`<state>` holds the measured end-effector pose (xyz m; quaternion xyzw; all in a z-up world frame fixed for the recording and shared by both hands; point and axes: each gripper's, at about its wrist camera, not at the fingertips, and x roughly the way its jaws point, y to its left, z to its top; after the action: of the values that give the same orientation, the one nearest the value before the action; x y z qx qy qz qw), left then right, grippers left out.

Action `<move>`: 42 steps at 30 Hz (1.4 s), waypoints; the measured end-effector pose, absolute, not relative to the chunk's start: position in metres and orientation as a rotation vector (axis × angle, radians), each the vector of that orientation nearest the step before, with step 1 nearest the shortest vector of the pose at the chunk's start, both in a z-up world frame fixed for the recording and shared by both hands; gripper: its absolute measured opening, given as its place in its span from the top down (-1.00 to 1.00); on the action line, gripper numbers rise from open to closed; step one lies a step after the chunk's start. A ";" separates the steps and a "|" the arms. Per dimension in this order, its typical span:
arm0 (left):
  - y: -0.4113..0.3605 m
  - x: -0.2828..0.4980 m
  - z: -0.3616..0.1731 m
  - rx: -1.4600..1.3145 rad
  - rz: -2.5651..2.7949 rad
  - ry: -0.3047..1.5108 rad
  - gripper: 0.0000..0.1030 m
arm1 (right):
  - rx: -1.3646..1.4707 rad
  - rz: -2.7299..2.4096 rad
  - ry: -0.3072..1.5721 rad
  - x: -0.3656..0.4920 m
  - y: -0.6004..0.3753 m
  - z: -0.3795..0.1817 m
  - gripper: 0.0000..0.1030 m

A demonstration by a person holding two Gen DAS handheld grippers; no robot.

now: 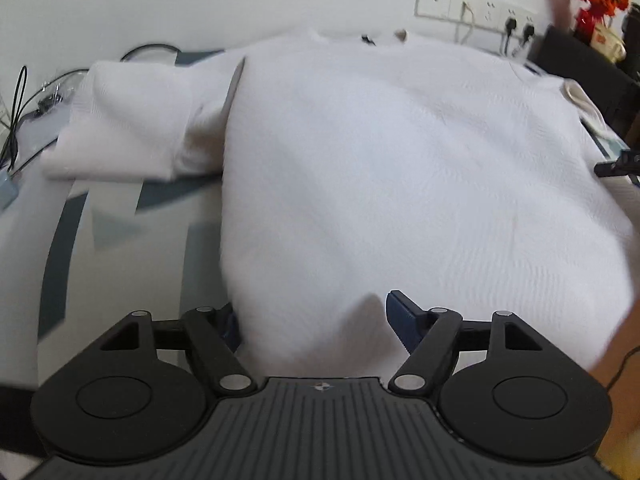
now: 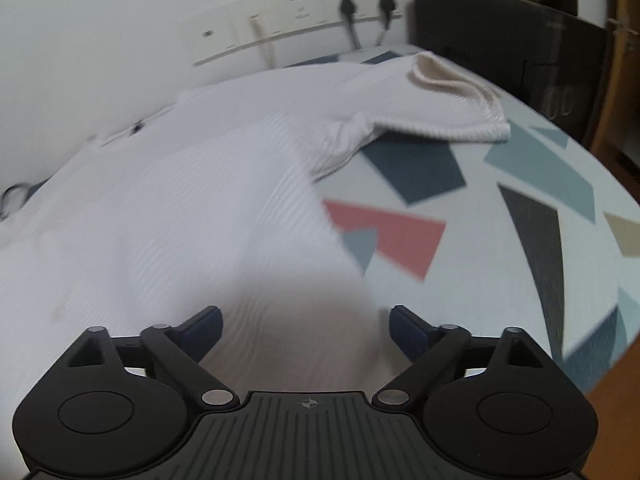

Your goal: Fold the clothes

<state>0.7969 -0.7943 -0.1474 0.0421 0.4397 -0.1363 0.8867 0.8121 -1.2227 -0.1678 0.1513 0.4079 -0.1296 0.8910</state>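
Shirt point(image 1: 380, 168) lay spread on the table point(image 2: 500, 216), hem between both wide-open, empty claws, left claw point(image 1: 312, 320) and right claw point(image 2: 306, 328); shallow bites risked slipping fabric.

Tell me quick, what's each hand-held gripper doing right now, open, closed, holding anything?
Left hand-held gripper: open, fingers spread on either side of the white sweater hem, not clamped.
Right hand-held gripper: open, fingers straddling the sweater's hem, not clamped.
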 end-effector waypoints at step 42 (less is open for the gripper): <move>-0.726 0.725 -0.065 -0.435 -0.504 0.679 0.80 | 0.805 -0.038 0.483 0.682 -1.268 -0.065 0.80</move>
<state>0.7247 -0.7259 -0.0654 -0.2094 0.3268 -0.2427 0.8891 0.6816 -1.2682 -0.0650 0.3879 0.2329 -0.0184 0.8916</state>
